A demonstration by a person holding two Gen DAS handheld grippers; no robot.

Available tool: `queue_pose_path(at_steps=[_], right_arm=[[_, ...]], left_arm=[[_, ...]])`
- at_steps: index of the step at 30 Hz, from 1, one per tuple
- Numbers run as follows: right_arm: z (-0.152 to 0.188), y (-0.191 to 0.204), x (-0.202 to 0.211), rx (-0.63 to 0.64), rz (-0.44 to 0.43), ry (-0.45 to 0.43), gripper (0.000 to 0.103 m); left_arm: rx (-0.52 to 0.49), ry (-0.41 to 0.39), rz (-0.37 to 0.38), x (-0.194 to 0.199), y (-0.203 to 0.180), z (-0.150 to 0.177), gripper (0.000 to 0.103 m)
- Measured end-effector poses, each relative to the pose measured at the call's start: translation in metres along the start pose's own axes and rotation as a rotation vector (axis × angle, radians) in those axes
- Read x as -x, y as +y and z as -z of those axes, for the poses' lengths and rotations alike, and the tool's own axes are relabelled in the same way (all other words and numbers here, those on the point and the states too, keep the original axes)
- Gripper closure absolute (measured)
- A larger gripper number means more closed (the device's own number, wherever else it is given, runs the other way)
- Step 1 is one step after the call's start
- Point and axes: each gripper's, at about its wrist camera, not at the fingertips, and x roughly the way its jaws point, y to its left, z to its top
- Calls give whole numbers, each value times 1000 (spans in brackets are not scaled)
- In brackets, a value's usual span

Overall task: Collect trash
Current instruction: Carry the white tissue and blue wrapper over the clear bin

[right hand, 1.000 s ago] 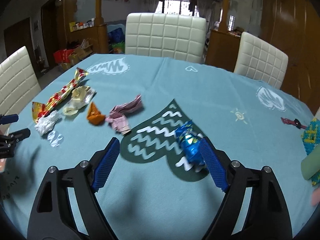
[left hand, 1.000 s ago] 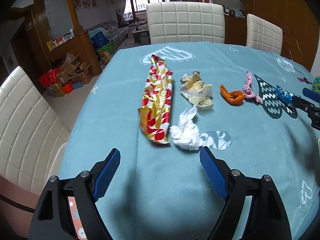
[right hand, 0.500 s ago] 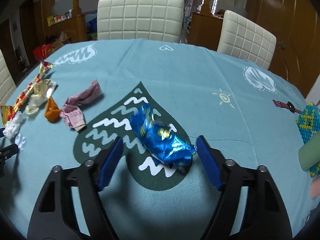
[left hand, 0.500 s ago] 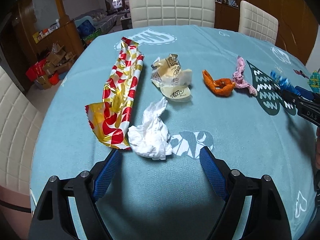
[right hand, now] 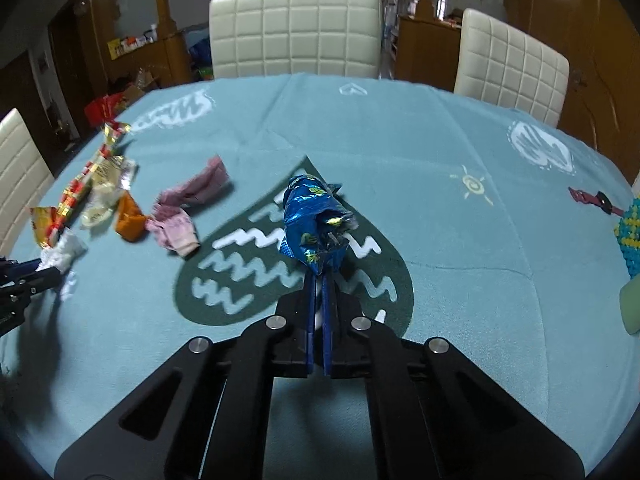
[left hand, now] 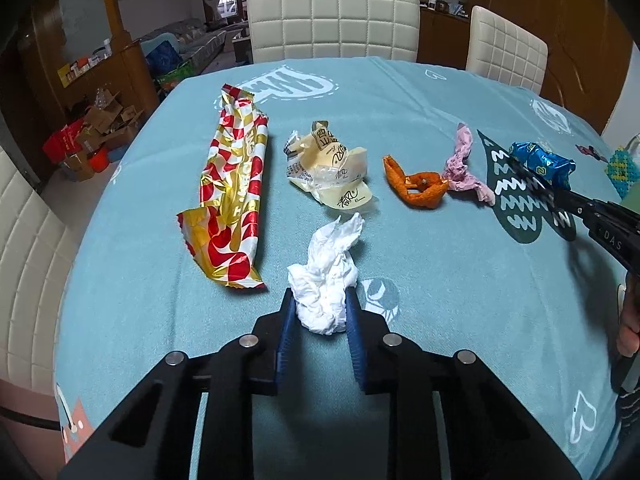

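At lower centre, the left gripper (left hand: 320, 308) is closing on a white tissue (left hand: 324, 280); the right gripper (right hand: 320, 268) pinches a blue foil wrapper (right hand: 310, 220) at centre frame. Both lie on a teal tablecloth (left hand: 440, 280) with cream chairs (left hand: 332, 16) behind. The right gripper's arm reads "DAS".

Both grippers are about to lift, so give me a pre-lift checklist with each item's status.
1. Left gripper closing on white tissue, pads against it: ok.
2. Right gripper shut on blue foil wrapper: ok.
3. Tissue clear of red-and-gold wrapper: ok.
4. Blue wrapper apart from pink wrapper: ok.
5. Trash bin in view: not ok.
6. Grip firmness: cannot tell.
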Motion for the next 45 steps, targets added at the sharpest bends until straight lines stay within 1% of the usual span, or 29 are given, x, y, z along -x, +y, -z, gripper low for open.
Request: queue_pose_path(at_steps=[4,13,22,26,31,38,45], right_arm=[[-1,6,13,8,-41,-22,101],[1,33,43,58,-88,-59,101],[16,87,82,173,-136,-88,101],[22,110,103,222,-147,-116,101],[29,131,126,253,-167,-151,101],[40,164,145,299,-191,-179,101],[41,209,155,372,-219,-194,101]], left_arm=[[-9,-31,-4,11,-1,-1,81],[-26,-93,1,42,-2,0,81],[-13,-132,-32,75,14,21,81],[-9,-160,-56,93,22,32,81],[13,-205,-61,118,36,48,81],[34,-236,-70,139,51,68,80],[81,-261,-93,156,82,85,80]])
